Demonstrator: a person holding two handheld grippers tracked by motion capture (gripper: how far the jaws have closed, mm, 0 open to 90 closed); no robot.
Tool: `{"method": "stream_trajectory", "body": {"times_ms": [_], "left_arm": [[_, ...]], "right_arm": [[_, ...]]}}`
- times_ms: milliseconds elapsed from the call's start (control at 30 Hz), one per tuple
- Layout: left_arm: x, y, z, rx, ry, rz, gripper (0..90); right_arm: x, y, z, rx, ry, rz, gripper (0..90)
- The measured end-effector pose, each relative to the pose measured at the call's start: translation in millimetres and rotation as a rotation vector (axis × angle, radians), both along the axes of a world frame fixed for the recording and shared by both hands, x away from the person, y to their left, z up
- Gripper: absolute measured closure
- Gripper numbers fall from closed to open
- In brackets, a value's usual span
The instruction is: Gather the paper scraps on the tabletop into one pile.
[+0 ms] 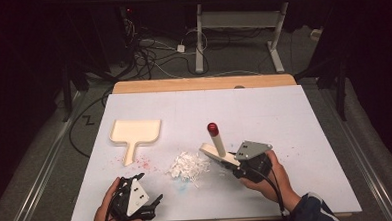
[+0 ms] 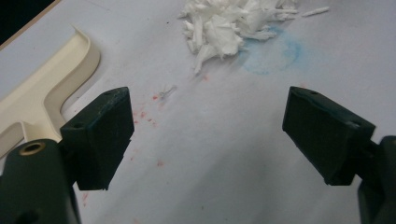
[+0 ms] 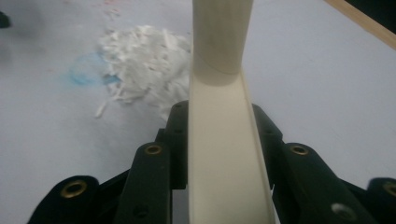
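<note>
A cream hand brush (image 1: 217,139) with a red-tipped handle stands tilted over the white sheet, just right of a pile of white paper shreds (image 1: 189,166). My right gripper (image 1: 232,164) is shut on the brush's flat cream base (image 3: 224,154), and the round handle rises beyond the jaws. The shreds (image 3: 144,60) lie ahead and to the left of the brush. A cream dustpan (image 1: 135,133) lies flat at the left, handle toward me. My left gripper (image 1: 150,188) rests near the front edge, open, with nothing between its fingers (image 2: 100,130). The dustpan (image 2: 42,93) and shreds (image 2: 224,28) lie beyond it.
A white sheet (image 1: 264,117) covers the wooden table (image 1: 203,83). Red specks (image 1: 143,163) are scattered near the dustpan's handle, and a faint blue smudge (image 2: 271,56) marks the sheet beside the shreds. Beyond the table stand a desk frame (image 1: 240,33) and floor cables.
</note>
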State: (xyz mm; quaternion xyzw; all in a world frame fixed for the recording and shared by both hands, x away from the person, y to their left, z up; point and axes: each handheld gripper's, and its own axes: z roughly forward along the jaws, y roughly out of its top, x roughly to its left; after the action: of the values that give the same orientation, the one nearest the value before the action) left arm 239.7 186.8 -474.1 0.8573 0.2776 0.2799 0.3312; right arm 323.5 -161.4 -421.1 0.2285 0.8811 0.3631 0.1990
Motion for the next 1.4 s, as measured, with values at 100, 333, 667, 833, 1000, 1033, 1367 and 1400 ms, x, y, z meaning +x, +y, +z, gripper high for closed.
{"method": "stream_trajectory", "body": {"times_ms": [100, 333, 667, 833, 1000, 1033, 1367, 1400], "left_arm": [[0.1, -0.2, 0.2, -0.001, 0.001, -0.004, 15.8], [0.1, -0.7, -0.6, 0.008, 0.005, -0.008, 15.8], [-0.3, -3.9, -0.3, 0.021, 0.007, -0.013, 15.8], [0.8, -5.3, -0.1, 0.016, 0.009, -0.019, 15.8], [2.8, -4.8, -0.8, 0.012, 0.017, -0.02, 15.8], [3.6, -5.0, -1.2, 0.012, 0.017, -0.019, 15.8], [6.8, -6.1, -0.9, 0.011, 0.016, -0.033, 15.8], [6.8, -6.0, -0.6, 0.011, 0.016, -0.033, 15.8]], "right_arm": [[-2.1, 5.1, 2.6, 0.013, -0.026, 0.026, 67.7], [-13.4, -36.7, 27.6, 0.049, -0.042, 0.0, 67.7], [-48.0, -95.3, 17.2, -0.007, 0.04, -0.023, 67.7], [-50.2, -74.1, 9.3, 0.002, 0.062, 0.027, 67.7], [-40.9, -32.8, 3.2, 0.007, 0.048, 0.08, 67.7], [-37.7, -25.7, 2.1, 0.01, 0.047, 0.083, 67.8], [-32.6, -26.8, 24.6, 0.129, -0.051, 0.075, 67.7], [-34.2, -33.4, 27.5, 0.135, -0.054, 0.065, 67.7]]}}
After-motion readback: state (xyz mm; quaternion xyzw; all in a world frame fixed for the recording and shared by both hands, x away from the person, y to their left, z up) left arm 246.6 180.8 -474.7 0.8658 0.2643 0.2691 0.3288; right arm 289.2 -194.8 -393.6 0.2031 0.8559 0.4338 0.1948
